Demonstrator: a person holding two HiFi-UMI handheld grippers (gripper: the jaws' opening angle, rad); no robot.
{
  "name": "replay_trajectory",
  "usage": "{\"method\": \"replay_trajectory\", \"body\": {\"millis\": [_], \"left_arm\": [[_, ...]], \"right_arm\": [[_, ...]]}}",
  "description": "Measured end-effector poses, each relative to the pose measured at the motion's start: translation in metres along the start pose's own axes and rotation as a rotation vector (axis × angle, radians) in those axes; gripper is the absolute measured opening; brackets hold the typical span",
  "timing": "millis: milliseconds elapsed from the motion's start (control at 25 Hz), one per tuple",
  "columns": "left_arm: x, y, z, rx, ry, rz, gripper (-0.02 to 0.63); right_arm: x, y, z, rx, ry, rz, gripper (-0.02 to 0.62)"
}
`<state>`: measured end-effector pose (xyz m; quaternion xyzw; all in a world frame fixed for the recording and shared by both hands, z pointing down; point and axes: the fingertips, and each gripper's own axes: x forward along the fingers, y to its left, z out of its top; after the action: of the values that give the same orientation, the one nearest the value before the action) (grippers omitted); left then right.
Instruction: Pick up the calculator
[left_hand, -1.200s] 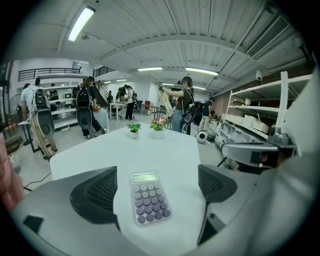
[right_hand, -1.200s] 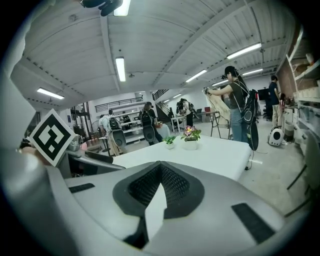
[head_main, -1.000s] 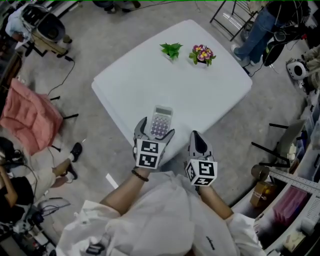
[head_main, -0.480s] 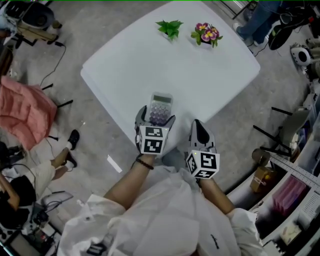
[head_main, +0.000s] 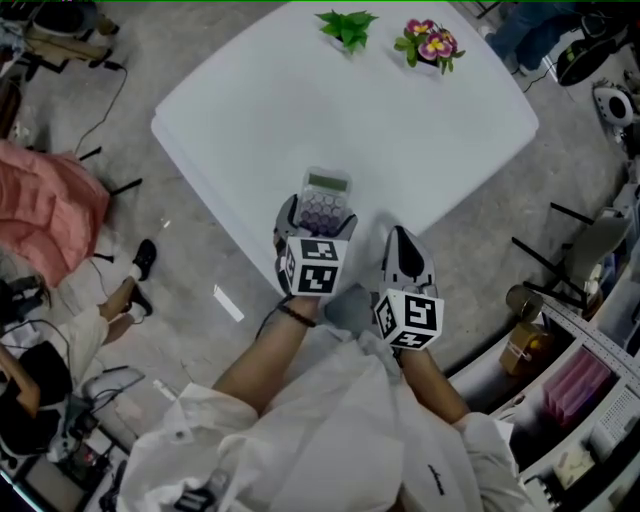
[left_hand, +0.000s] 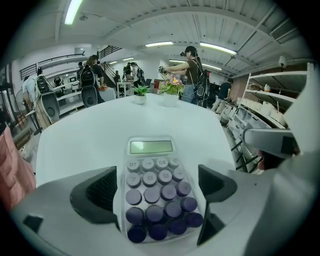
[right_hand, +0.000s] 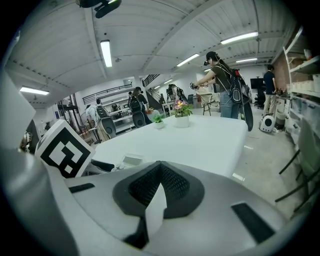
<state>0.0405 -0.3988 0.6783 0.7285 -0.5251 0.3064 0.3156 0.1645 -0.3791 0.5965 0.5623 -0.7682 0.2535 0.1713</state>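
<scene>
A small calculator (head_main: 325, 203) with purple keys and a green display lies flat near the front edge of the white table (head_main: 400, 130). My left gripper (head_main: 318, 222) is open, one jaw at each side of the calculator's lower half. In the left gripper view the calculator (left_hand: 155, 190) fills the gap of the left gripper (left_hand: 156, 172), the jaws close to its sides. My right gripper (head_main: 400, 238) hovers just to the right, at the table's edge, shut on nothing. In its own view the right gripper (right_hand: 159, 165) has its pads pressed together.
A green plant (head_main: 347, 25) and a pot of flowers (head_main: 430, 42) stand at the table's far edge. A pink cloth (head_main: 45, 210) and cables lie on the floor to the left. Shelves (head_main: 590, 390) stand at the right. People stand beyond the table (left_hand: 192, 75).
My left gripper has slid forward, so its jaws now flank the calculator rather than sitting just short of it. The jaw gap looks unchanged. The right gripper has kept its place beside it.
</scene>
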Motion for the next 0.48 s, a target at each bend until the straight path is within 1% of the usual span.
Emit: {"method": "replay_trajectory", "body": {"millis": [480], "left_arm": [[0.011, 0.002, -0.008, 0.017, 0.004, 0.025, 0.485]], "right_arm": [[0.006, -0.005, -0.011, 0.001, 0.015, -0.011, 0.017]]}}
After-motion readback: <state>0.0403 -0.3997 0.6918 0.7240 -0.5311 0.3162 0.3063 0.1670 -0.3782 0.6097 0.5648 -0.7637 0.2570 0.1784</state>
